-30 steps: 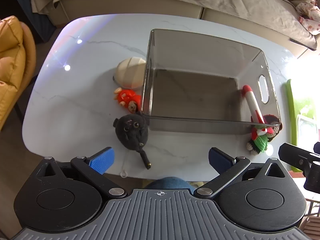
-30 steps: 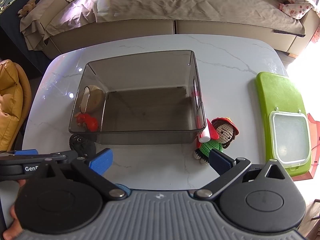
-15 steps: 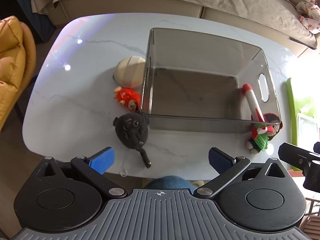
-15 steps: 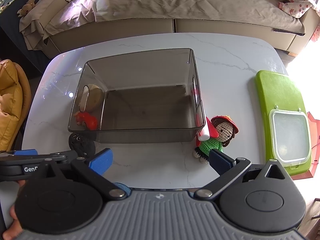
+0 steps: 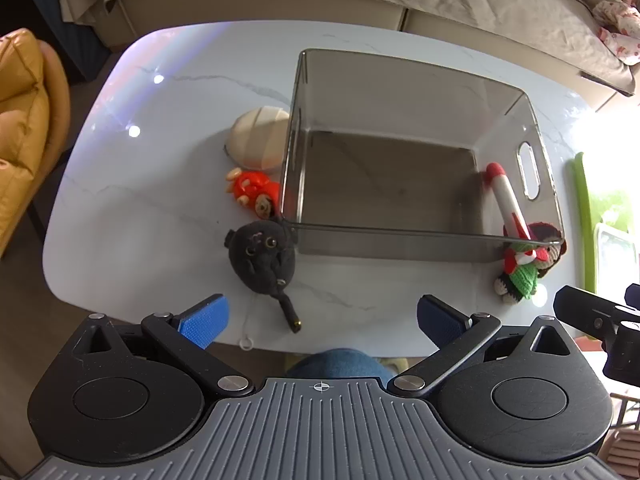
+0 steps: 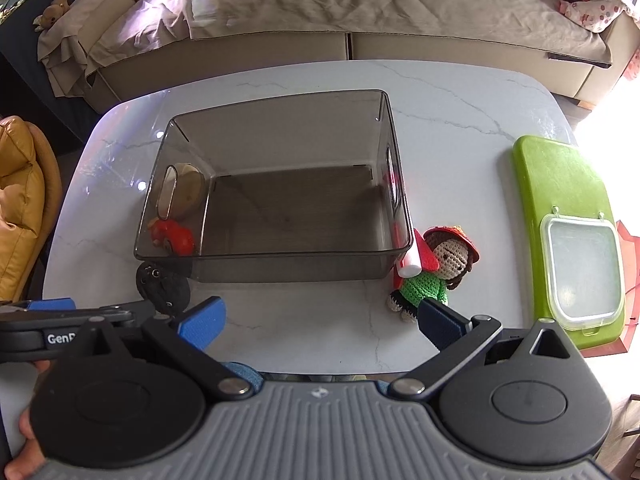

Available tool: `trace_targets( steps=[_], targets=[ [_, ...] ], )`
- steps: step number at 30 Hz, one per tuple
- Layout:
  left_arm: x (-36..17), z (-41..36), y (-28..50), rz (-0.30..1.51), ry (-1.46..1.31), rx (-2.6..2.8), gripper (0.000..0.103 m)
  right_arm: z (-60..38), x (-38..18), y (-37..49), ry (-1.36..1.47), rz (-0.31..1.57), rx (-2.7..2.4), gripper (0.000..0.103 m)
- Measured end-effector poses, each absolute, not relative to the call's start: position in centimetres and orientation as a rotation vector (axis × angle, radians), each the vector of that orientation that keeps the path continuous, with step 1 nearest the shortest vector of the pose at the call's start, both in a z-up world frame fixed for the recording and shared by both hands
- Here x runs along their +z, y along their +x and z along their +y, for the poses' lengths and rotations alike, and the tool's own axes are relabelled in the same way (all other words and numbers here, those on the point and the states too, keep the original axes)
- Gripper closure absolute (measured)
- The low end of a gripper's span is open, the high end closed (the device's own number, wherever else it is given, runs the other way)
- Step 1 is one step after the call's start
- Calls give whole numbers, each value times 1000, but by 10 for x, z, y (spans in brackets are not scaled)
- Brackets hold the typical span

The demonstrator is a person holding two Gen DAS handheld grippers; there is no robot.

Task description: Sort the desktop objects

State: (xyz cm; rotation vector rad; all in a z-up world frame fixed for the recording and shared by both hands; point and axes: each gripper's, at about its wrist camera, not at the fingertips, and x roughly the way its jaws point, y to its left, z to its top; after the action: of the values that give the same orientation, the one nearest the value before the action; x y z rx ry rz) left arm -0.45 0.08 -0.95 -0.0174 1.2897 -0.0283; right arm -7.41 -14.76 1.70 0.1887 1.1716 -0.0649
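Toys ring the empty bin (image 5: 400, 184); black plush (image 5: 262, 258) lies just ahead of the left tongs (image 5: 318, 316), both tongs (image 6: 320, 316) wide open, holding nothing.

Daylight, strong from the right side: the right edge of the table (image 6: 500, 112) and the floor beyond it are blown out to white in both views, and small bright glints sit on the glossy marble top at the left (image 5: 134, 131). Room otherwise evenly lit and moderately bright, colours clear, the smoky plastic bin (image 5: 404, 236) casting only a soft dim shade on the tabletop beneath it. Both pictures sharp in the middle, with heavy fisheye bending at the edges, so the sofa (image 6: 360, 8) and the table's rim curve markedly.
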Motion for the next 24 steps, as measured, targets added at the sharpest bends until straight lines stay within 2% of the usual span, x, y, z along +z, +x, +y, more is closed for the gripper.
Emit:
trace_targets(
  steps=[8,17,19,23,24],
  targets=[
    [-11,12,-5,1208,-70,-117,0,-151,15,-74,178,1146,-79,0],
    [-33,61,-10,986,-183,-187,0,-158,11,-87,45,929,-173,0],
    [-44,73,-13,974,-220,-268,0,-167,7,-89,89,886,-136,0],
    [-69,102,-14,970,-379,-474,0,-199,-9,-105,275,678,58,0],
    [-77,104,-11,986,-366,-453,0,-204,-13,-104,293,682,78,0]
  ],
)
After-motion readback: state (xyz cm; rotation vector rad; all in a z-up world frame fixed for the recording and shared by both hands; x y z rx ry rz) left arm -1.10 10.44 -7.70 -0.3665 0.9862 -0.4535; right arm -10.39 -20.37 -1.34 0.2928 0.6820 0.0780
